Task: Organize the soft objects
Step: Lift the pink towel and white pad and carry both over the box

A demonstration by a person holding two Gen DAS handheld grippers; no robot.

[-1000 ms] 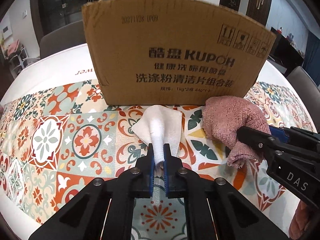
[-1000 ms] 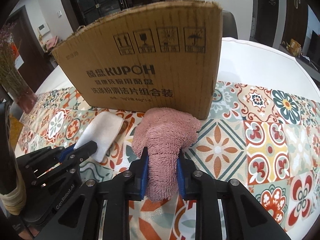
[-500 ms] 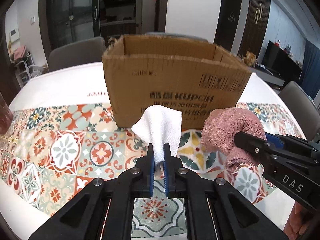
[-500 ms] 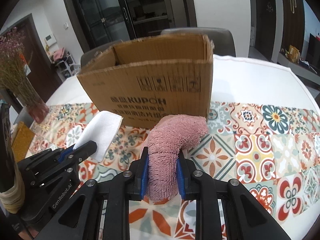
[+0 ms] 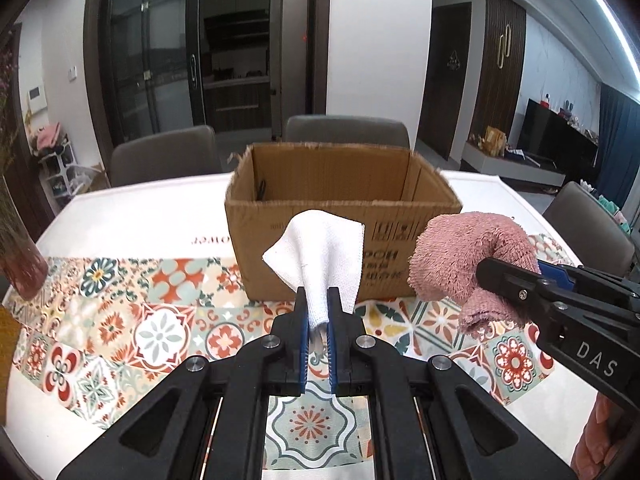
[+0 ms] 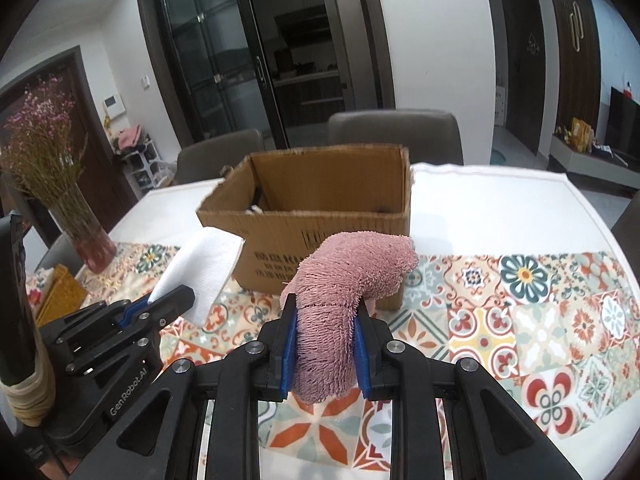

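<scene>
My left gripper (image 5: 317, 300) is shut on a white cloth (image 5: 322, 252), which fans upward from the jaws, clear of the table. My right gripper (image 6: 325, 312) is shut on a fuzzy pink towel (image 6: 344, 276) that droops over to the right, also lifted off the table. An open cardboard box (image 5: 340, 216) stands on the table just beyond both cloths; its top is open and its near wall faces me. In the right wrist view the box (image 6: 320, 216) sits ahead, with the white cloth (image 6: 200, 268) and the left gripper (image 6: 170, 300) at left.
A patterned tile runner (image 6: 540, 300) crosses the white table (image 6: 500, 208). A glass vase of dried pink flowers (image 6: 80, 224) stands at the table's left. Grey chairs (image 5: 348, 130) line the far side. A small dark item lies inside the box (image 6: 256, 200).
Both grippers have risen with their cloths, which now hang clear of the table. The view has lifted from the box's front wall to looking over its rim into the open top.
</scene>
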